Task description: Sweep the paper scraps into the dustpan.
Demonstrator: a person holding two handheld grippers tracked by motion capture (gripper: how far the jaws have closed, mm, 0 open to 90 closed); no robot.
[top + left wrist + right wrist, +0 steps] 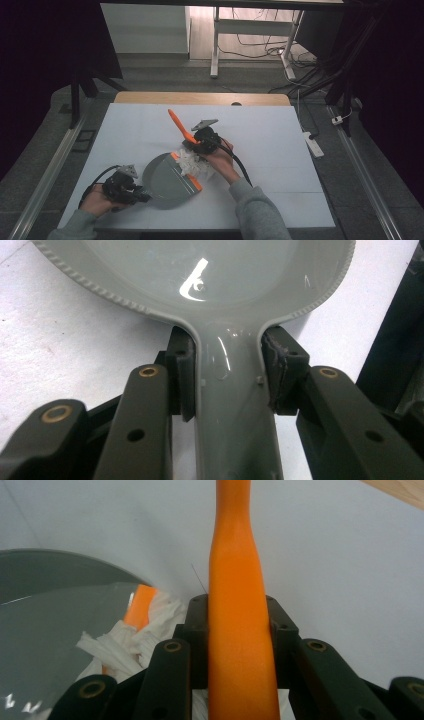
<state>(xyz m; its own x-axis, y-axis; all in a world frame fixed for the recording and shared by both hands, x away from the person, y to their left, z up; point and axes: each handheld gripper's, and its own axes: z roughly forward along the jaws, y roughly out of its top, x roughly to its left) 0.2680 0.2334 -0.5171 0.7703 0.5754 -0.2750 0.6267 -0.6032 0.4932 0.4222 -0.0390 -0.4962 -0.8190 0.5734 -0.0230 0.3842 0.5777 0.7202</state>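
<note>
1. Nearest us, our left gripper (131,192) has its jaws clamped on the narrow grey handle (235,415) of the dustpan (167,181). In the left gripper view the pads press both sides of the handle just below where it flares into the pan.
2. Straight ahead of that gripper, the pan widens to a glossy grey bowl with a ribbed rim. Its long axis runs from our left hand (97,202) away toward the orange front lip (192,181).
3. At that lip, just beyond the pan's mouth, lies the crumpled white paper (192,164). It looks light, soft and loosely wadded, touching the lip and partly over it.
4. Directly above the paper, our right gripper (199,142) holds the orange brush handle (240,630) tight between its jaws. The handle runs up and away from the gripper, its free end pointing to the far left of the table (280,140).
5. We judge the coming move turns on this: the paper sits between brush and pan mouth, so a sweep toward the left gripper should push it in. The right hand (220,162) is nearer the paper.
6. We cannot tell how the bristles sit.
</note>
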